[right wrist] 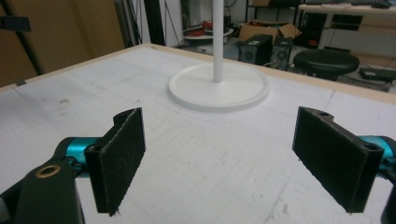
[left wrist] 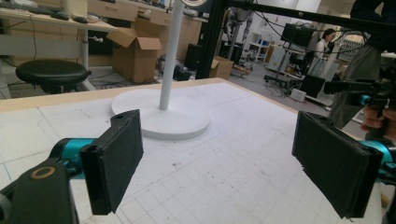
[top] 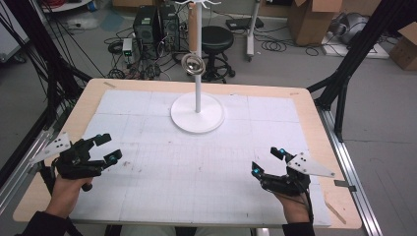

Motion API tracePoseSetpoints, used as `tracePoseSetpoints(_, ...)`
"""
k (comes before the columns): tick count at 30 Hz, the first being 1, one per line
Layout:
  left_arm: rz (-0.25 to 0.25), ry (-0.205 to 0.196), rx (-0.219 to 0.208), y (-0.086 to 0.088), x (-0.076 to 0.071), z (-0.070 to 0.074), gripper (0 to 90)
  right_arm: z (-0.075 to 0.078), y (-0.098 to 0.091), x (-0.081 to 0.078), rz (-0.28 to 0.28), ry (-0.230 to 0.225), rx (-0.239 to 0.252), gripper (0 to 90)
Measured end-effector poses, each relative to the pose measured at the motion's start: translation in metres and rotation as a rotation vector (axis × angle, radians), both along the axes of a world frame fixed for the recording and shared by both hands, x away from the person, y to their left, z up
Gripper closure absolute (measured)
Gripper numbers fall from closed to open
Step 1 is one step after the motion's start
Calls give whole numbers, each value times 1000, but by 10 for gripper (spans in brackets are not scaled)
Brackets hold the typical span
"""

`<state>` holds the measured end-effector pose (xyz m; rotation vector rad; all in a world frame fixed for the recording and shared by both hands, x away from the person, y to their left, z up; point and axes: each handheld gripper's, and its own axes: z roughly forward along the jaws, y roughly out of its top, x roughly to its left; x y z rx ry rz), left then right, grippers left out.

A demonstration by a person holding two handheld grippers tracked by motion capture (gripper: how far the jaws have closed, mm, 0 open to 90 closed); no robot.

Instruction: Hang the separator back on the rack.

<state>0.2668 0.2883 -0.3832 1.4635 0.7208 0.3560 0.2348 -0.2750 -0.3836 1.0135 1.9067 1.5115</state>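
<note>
We have both grippers parked low over the white gridded mat [top: 196, 167], and nothing is in either one. Our left gripper [top: 106, 147] sits at the near left with its black jaws spread wide around bare mat. Our right gripper [top: 268, 160], near right, is just as wide open and empty. Ahead, in the middle of the mat's far half, stands the white stand with the round flat base [top: 197, 112], its pole rising straight up. High on it hangs a shiny round metal piece [top: 192, 64] next to a wooden handle [top: 194, 27], well apart from both grippers. We judge the hands rest wide on each side so the stand stays reachable from either.
</note>
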Motion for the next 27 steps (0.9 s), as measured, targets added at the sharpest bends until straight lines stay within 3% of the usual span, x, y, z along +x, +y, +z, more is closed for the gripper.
tracePoseSetpoints(5, -1, -1, 2, 0, 1, 0, 168, 3, -1, -4, -4, -23, 9, 159)
tracePoseSetpoints(27, -1, 7, 13, -3, 2, -2, 165, 2, -4, -4, -9, -22, 18, 158)
